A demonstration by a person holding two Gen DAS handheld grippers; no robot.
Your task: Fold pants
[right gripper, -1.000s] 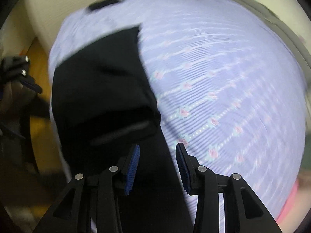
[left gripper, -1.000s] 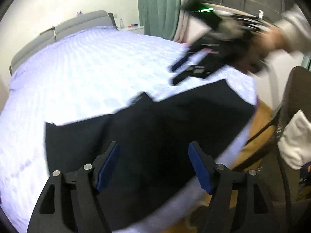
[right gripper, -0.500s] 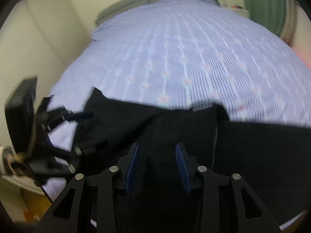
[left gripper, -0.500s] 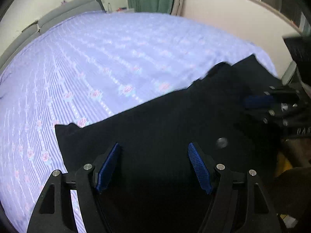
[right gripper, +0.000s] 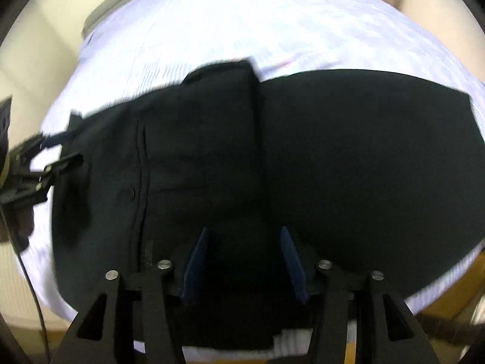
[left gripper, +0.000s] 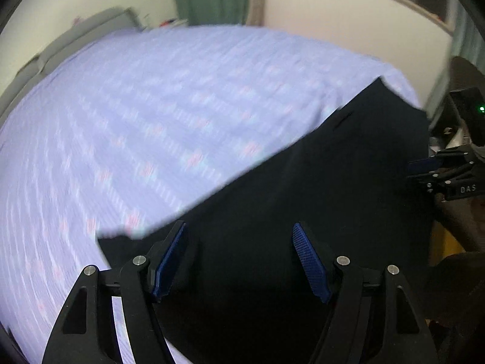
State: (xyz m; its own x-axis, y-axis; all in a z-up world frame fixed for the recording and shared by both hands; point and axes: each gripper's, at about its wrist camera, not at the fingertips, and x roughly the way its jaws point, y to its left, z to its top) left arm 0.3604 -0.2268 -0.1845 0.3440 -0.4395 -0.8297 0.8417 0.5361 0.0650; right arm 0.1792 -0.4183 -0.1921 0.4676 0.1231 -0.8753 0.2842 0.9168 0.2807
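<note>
Clearly the black soft-cloth pants (right gripper: 333, 157) lie spread along the near edge of the lavender flower-print bed (left gripper: 169, 115); limp and light, they should be pinched at a hem or waistband corner. Left gripper (left gripper: 239, 261) and right gripper (right gripper: 242, 261) hover spread, empty.

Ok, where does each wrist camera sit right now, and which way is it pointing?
Left wrist: rides the left claw, looking along its open fingers over the black pants and up the lavender bedsheet toward the headboard; the right claw shows at the right edge.
Right wrist: rides the right claw, looking down across the pants spread near the bed edge; the left claw shows at the left edge.
Shared: the pants, the bedsheet, and each other's claw.
</note>
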